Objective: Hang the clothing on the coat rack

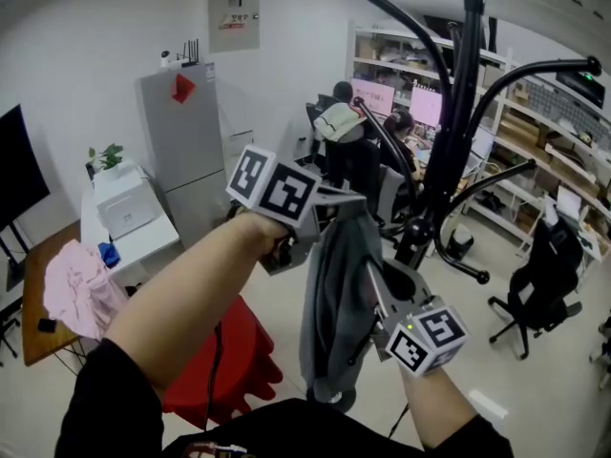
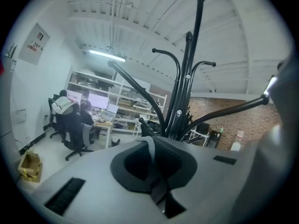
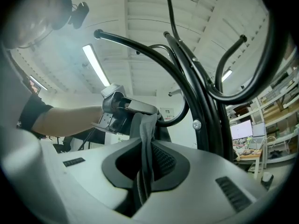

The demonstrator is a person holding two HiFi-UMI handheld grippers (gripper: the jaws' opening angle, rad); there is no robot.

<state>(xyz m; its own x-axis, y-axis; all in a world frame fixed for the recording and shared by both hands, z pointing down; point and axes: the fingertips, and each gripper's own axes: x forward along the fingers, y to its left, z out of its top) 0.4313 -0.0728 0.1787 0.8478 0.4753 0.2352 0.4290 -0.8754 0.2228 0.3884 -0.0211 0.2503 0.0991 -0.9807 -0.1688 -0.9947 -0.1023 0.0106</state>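
Note:
A grey garment (image 1: pixel 334 294) hangs bunched between my two grippers, close in front of the black coat rack (image 1: pixel 458 113). In the head view my left gripper (image 1: pixel 346 204) holds the garment's top edge, at about the height of the rack's lower hooks. My right gripper (image 1: pixel 374 292) pinches the cloth lower down on the right. In the left gripper view the jaws are shut on a grey fabric strip (image 2: pixel 150 148), with the rack's pole (image 2: pixel 184 78) just beyond. In the right gripper view the cloth (image 3: pixel 144 139) runs up from the shut jaws to the left gripper (image 3: pixel 122 112) beside a curved hook (image 3: pixel 140 43).
A red stool (image 1: pixel 224 361) stands below my left arm. A pink cloth (image 1: pixel 81 289) lies on a brown table at the left, near a white cabinet (image 1: pixel 129 208) and a grey fridge (image 1: pixel 186 141). A black office chair (image 1: pixel 544 275) stands at the right. People sit at desks (image 1: pixel 348 127) behind.

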